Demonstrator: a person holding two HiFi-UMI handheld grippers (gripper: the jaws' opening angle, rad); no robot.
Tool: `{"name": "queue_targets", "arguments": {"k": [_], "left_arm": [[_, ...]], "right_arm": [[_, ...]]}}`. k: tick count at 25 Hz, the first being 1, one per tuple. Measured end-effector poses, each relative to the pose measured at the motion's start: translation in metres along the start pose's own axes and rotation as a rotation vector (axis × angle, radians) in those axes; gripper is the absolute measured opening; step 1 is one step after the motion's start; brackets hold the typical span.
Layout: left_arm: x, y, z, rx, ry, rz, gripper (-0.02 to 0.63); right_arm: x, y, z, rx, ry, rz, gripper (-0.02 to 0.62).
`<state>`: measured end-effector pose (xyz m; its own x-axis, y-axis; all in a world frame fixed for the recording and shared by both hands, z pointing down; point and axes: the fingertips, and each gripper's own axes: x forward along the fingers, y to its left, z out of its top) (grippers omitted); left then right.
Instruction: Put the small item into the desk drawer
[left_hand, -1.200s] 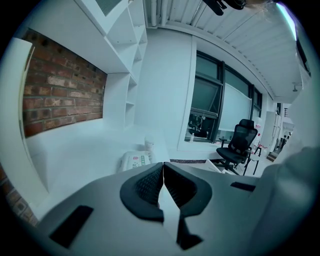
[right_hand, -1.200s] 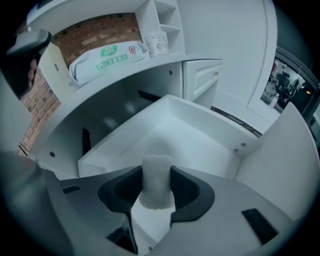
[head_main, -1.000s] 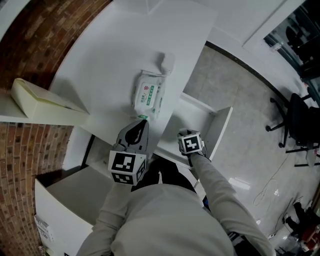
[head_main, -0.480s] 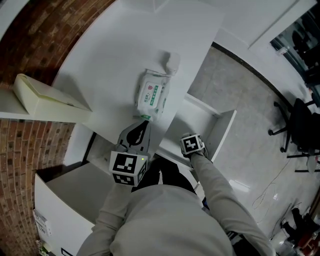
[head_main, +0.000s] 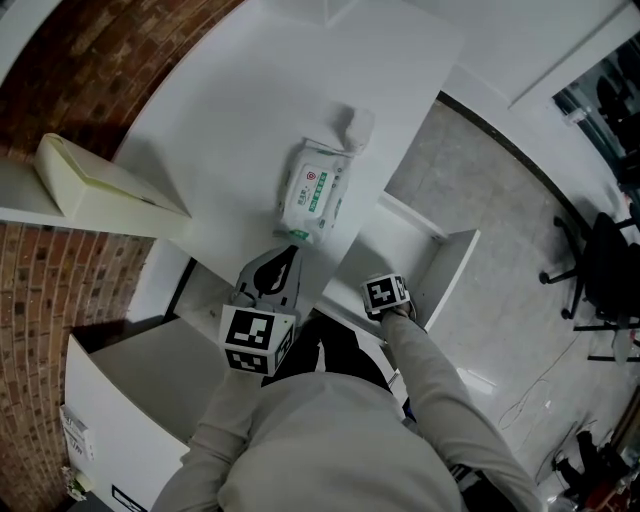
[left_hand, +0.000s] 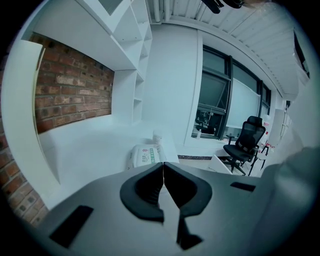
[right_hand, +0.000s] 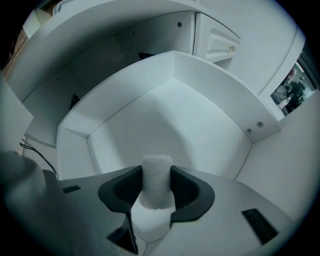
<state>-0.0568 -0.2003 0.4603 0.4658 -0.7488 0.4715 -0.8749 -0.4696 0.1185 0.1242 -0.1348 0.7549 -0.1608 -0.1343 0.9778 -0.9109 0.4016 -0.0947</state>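
Right gripper (right_hand: 157, 192): points almost straight down, jaws fairly wide, pads pressed on both sides of the small item (right_hand: 157, 172). The item is a white, rough-surfaced block, upright between the jaws. It's over the inside of the open desk drawer (right_hand: 220, 82), above the white floor; can't tell if it touches. In the head view only this gripper's marker cube shows, at 3 o'clock of the left gripper (head_main: 283, 255), over the drawer's near end.

Left gripper: jaws fully together, nothing between them. It's at the near edge of the desk (head_main: 230, 120), aimed toward 12 o'clock.

Wipes pack (head_main: 315, 192): flat on the desk, just past the left gripper's tips at 12–1 o'clock, green-and-white label up. Small white bottle (head_main: 358, 125): right at the pack's far end, 1 o'clock of it.

Cream box (head_main: 100, 185): on a shelf at 10 o'clock of the left gripper, well apart. Brick wall (head_main: 60, 60) beyond it. Office chair (head_main: 600, 260): out on the floor at 3 o'clock, well clear of the drawer.
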Motion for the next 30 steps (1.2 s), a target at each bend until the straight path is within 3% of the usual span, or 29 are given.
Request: {"name": "queue_targets", "arguments": {"k": [11,17,23,26,30], "left_arm": [[0.003,-0.004,-0.008,-0.005,0.017,-0.013,0.019],[0.004,-0.01,-0.008,-0.001,0.015,-0.028,0.019],[0.004,-0.013,-0.004,0.003,0.0,-0.031,0.018],[0.003,-0.013,-0.002,0.006,-0.01,-0.034,0.02],[0.003,-0.016,0.001,0.01,-0.025,-0.046,0.018]], "right_arm": [[0.009,-0.004,-0.003,0.021,0.028,-0.065,0.197],[0.003,0.003,0.009,0.026,-0.031,-0.032,0.223],[-0.01,0.001,0.006,0.108,-0.044,-0.022,0.239],[-0.018,0.003,0.018,0.11,-0.105,-0.005,0.238],[-0.028,0.012,0.014,0.231,-0.13,0.049,0.223]]}}
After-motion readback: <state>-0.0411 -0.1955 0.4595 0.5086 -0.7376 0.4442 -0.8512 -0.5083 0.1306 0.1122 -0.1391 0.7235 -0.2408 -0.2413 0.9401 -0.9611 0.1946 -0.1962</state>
